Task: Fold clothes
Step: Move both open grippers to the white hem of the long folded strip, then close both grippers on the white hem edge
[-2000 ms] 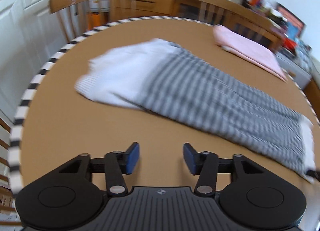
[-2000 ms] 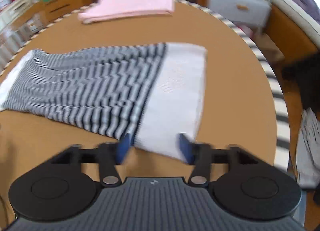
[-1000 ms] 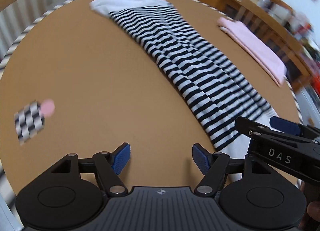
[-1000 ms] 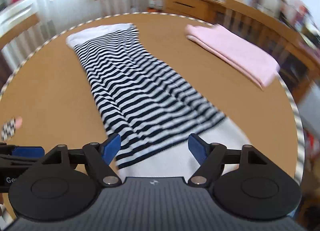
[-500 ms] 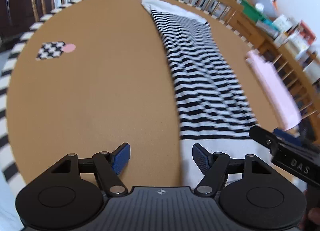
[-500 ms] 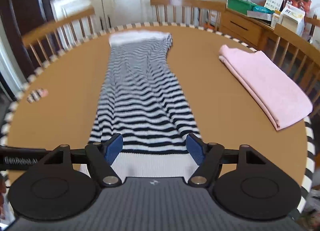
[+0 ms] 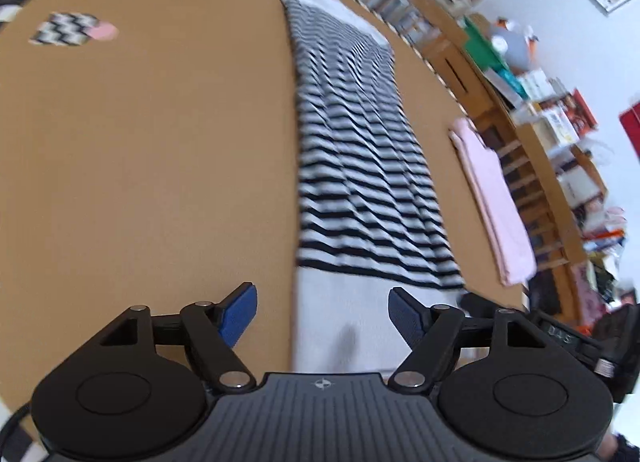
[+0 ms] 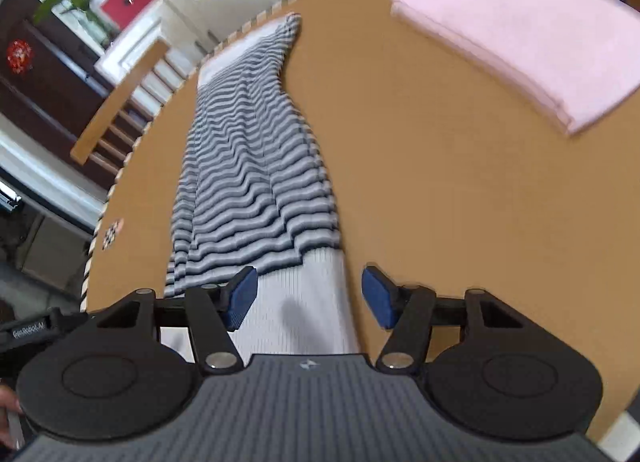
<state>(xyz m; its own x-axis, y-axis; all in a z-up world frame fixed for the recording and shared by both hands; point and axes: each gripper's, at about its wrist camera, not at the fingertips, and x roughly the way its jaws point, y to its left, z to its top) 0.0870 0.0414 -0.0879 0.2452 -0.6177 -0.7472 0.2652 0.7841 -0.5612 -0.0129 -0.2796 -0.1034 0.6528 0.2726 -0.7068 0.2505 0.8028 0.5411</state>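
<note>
Both grippers have closed in on the near white hem since half a second ago; the stripes now start just ahead of the blue pads. Left gripper (image 7: 322, 314): jaws spread wide, nothing held, straddling the left edge of the long black-and-white striped knit garment (image 7: 352, 150). Right gripper (image 8: 306, 298): jaws also wide apart, empty, straddling the garment's right edge. Garment lies flat, running straight ahead of both grippers across the round brown table (image 7: 152, 150). Folded pink cloth (image 8: 520, 42) ahead and right, well apart. Small checkered marker tag (image 7: 66, 33) far ahead-left of the left gripper. Frames motion-blurred.
</note>
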